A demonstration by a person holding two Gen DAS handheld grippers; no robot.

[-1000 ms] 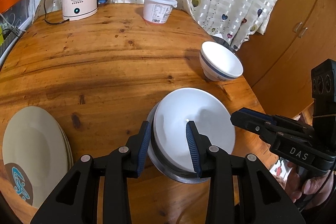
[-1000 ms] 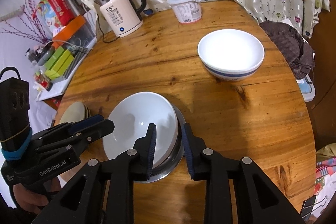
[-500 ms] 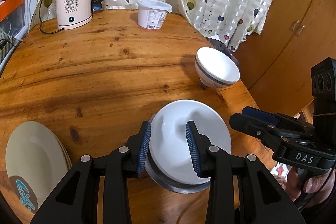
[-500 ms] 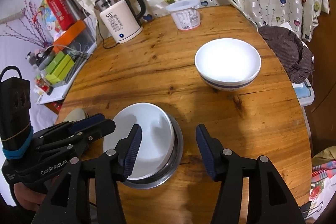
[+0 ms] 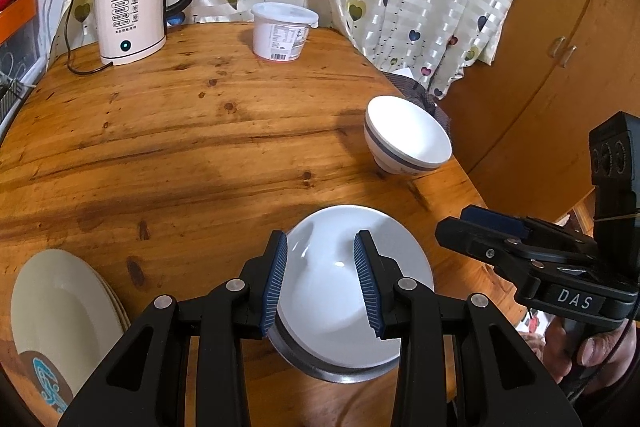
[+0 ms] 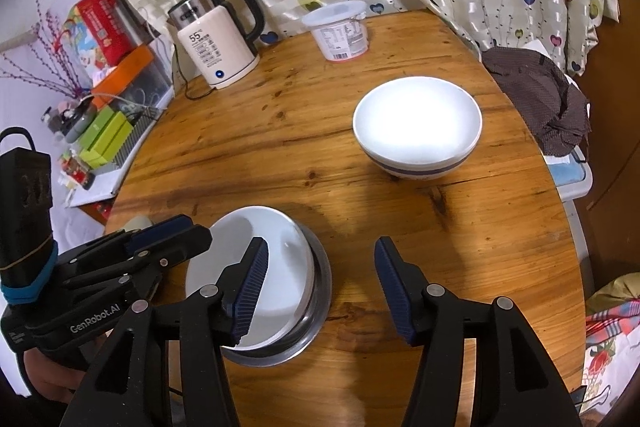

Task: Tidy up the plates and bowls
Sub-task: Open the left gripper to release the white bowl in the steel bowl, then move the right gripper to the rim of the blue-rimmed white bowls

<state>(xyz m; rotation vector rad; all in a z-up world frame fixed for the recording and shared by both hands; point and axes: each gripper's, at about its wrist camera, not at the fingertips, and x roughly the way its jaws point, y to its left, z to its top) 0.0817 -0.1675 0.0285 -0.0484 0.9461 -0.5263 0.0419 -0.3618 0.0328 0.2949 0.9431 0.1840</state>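
A white bowl (image 5: 344, 291) sits nested in a metal bowl (image 5: 332, 373) near the table's front edge; the pair also shows in the right wrist view (image 6: 276, 279). My left gripper (image 5: 320, 279) is open, its fingers above the white bowl. My right gripper (image 6: 320, 287) is open and empty, just right of the nested bowls. A second white bowl with a blue band (image 6: 418, 127) stands alone at the right; it also shows in the left wrist view (image 5: 406, 135). A stack of cream plates (image 5: 60, 315) lies at the front left.
A kettle (image 5: 132, 7) and a white plastic tub (image 5: 282, 31) stand at the back of the round wooden table (image 5: 180, 131). A curtain hangs behind. A dark cloth (image 6: 540, 103) lies on something beyond the table's right edge. Boxes and clutter fill a shelf at the left (image 6: 104, 123).
My right gripper has opened, let go of the white bowl's rim and drawn back to the right. The left gripper has pulled back slightly. The white bowl now rests in the metal bowl.
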